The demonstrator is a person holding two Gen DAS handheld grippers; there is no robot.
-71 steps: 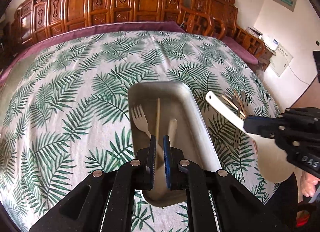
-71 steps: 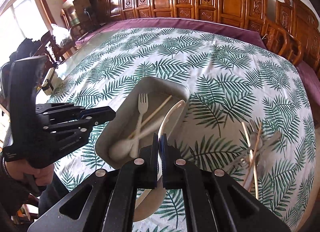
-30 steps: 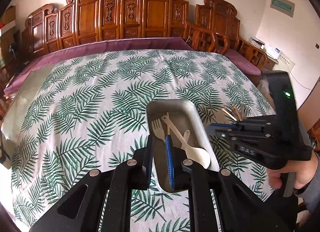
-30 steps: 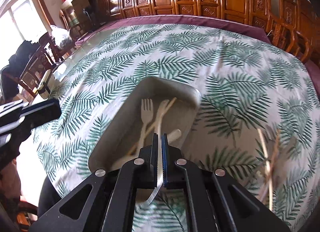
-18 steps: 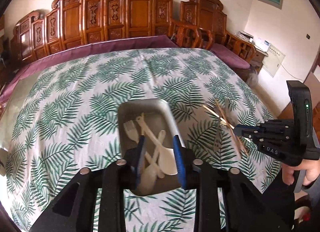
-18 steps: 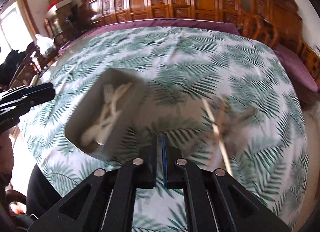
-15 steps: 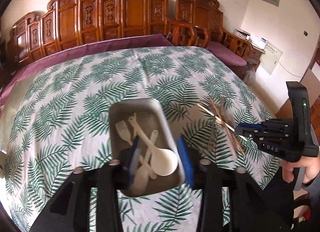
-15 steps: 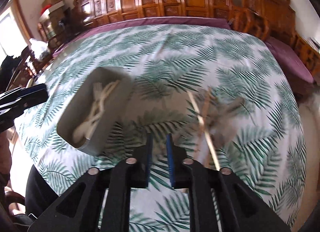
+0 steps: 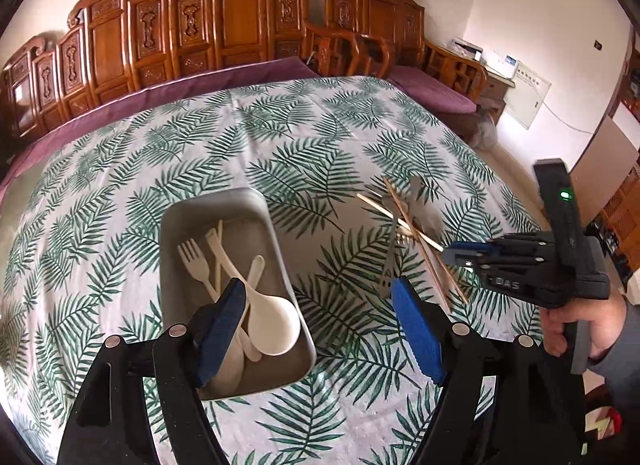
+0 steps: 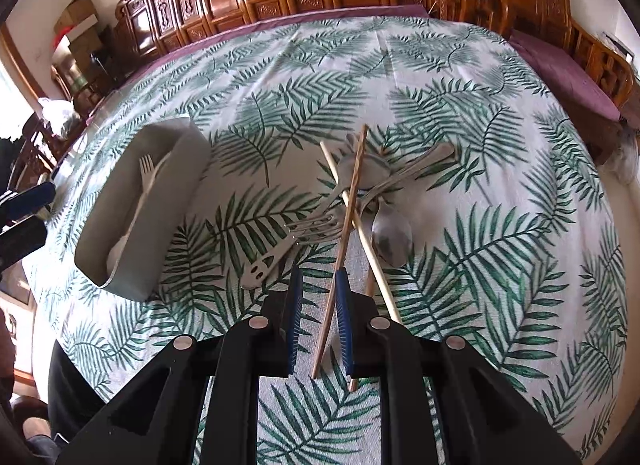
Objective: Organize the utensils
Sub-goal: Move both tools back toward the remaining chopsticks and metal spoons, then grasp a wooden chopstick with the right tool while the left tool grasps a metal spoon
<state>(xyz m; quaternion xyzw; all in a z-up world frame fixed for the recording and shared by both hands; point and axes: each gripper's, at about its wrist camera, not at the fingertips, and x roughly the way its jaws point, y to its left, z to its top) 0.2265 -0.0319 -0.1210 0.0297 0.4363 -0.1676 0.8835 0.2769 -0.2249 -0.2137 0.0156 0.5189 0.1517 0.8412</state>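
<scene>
A grey metal tray holds a white fork, white spoons and a pale chopstick. My left gripper hovers over the tray's near right corner; its jaws are opening wide and nothing is between them. To the right lies a loose pile of metal forks, metal spoons and wooden chopsticks. My right gripper hangs over the pile's near end, jaws a narrow gap apart. One wooden chopstick runs through that gap, and the pads do not press it.
The table wears a palm-leaf cloth over a purple one. Carved wooden chairs line the far side. A hand holds the right gripper at the table's right edge. The tray stands left of the pile.
The right gripper let the white spoon go into the tray, swung right to the pile and parted its jaws slightly. The left gripper shifted right and opened from nearly shut to wide.
</scene>
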